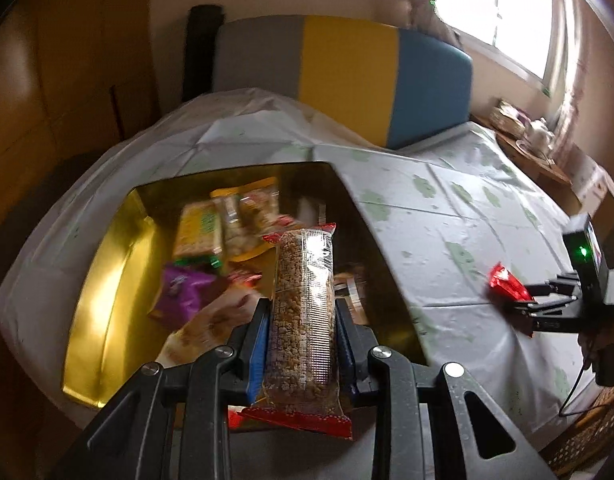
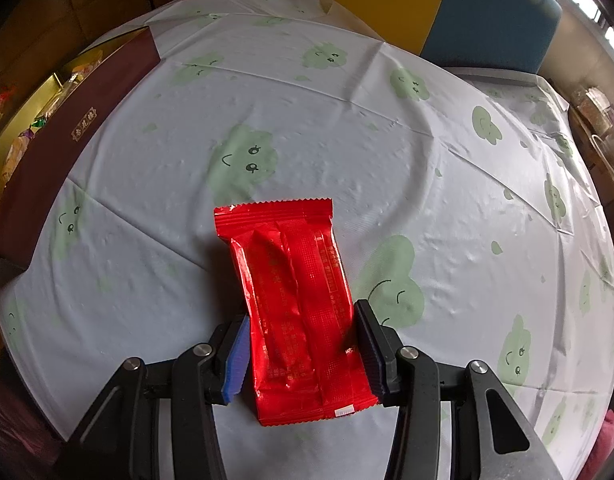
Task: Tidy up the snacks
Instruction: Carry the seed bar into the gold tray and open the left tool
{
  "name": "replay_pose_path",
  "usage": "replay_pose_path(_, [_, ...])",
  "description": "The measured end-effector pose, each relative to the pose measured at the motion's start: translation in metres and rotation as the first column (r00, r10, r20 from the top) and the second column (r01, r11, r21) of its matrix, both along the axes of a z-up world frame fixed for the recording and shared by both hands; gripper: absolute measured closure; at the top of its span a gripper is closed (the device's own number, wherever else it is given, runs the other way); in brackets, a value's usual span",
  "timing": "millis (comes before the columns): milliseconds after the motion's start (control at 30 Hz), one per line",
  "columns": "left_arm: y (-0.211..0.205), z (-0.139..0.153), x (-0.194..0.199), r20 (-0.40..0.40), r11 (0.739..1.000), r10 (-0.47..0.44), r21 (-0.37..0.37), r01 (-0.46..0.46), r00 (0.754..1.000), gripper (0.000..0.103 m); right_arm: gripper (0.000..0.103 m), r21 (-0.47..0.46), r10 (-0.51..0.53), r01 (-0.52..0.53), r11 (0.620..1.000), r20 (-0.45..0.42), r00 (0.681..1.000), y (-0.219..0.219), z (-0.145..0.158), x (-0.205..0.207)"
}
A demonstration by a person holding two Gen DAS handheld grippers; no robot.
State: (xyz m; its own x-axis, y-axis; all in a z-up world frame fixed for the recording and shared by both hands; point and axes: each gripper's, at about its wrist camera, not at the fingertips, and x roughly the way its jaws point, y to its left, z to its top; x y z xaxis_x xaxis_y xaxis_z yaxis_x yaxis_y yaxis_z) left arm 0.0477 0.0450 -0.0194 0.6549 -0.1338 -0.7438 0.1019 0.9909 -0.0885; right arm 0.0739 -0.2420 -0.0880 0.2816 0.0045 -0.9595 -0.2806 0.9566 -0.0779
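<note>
Between our left gripper's (image 1: 303, 344) blue pads sits a long clear-wrapped grain bar (image 1: 303, 312), clamped at its lower half, its red-trimmed ends sticking out above and below the jaws. We hold it over the near part of a gold-lined box (image 1: 103, 280), where other snacks lie loose: a green-and-yellow packet (image 1: 197, 232), a purple packet (image 1: 183, 288), and a few clear bags of pale pieces (image 1: 251, 212), all blurred. The box rests on a table covered with a white cloth printed with green clouds (image 1: 447, 208).

Our right gripper (image 2: 303, 354) grips a red foil packet (image 2: 299, 312) by its long edges, both pads pressing on the wrapper. The packet lies flat against the tablecloth (image 2: 267, 100), well apart from the box, whose dark red outer wall (image 2: 79, 128) shows at the left edge of that view. Beyond the table we see a chair back (image 1: 347, 72) in grey, yellow and blue panels.
</note>
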Motion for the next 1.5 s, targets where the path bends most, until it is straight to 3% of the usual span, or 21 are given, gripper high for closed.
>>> replay_pose_path(133, [0.044,-0.002,-0.006,-0.031,0.993,0.101,-0.059,-0.103,0.994,0.073,0.055,-0.004,0.002,-0.002,1.000,0.001,1.000,0.000,0.000,0.000])
replay_pose_path(333, [0.113,-0.008,-0.008,-0.104,0.943,0.263,-0.180,-0.278,0.959,0.073,0.055,-0.007,0.004,-0.004,1.000,0.003,1.000,0.000,0.000,0.000])
replay_pose_path(567, [0.117,-0.007,0.021,-0.137,0.922,0.242,-0.275,-0.272,0.960,0.073,0.055,-0.016,0.012,-0.012,1.000,0.005,1.000,0.001,0.001,0.000])
replay_pose_path(767, [0.081,-0.007,0.077,-0.122,0.977,0.078,-0.187,-0.100,0.990,0.073,0.055,-0.022,0.015,-0.015,1.000,0.007,1.000,0.002,0.000,-0.001])
replay_pose_path(900, [0.069,-0.030,0.107,-0.190,0.988,0.005,-0.149,-0.034,0.982,0.071,0.055,-0.026,0.018,-0.017,1.000,0.008,1.000,0.003,0.001,-0.001])
replay_pose_path(1033, [0.071,-0.050,0.118,-0.233,0.991,0.045,-0.115,-0.073,0.972,0.069,0.055,-0.026,0.017,-0.017,1.000,0.007,1.000,0.002,0.000,-0.001])
replay_pose_path(1333, [0.080,-0.037,0.086,-0.129,0.983,0.113,-0.131,-0.130,0.985,0.068,0.055,-0.025,0.020,-0.020,1.000,0.006,1.000,0.002,0.000,-0.001])
replay_pose_path(1433, [0.071,-0.044,0.088,-0.152,0.992,0.084,-0.084,-0.098,0.985,0.072,0.055,-0.027,0.020,-0.020,0.999,0.007,1.000,0.002,0.000,-0.001])
replay_pose_path(1500, [0.068,-0.046,0.088,-0.154,0.991,0.076,-0.093,-0.091,0.985,0.072,0.055,-0.028,0.020,-0.020,0.999,0.007,1.000,0.003,0.000,-0.001])
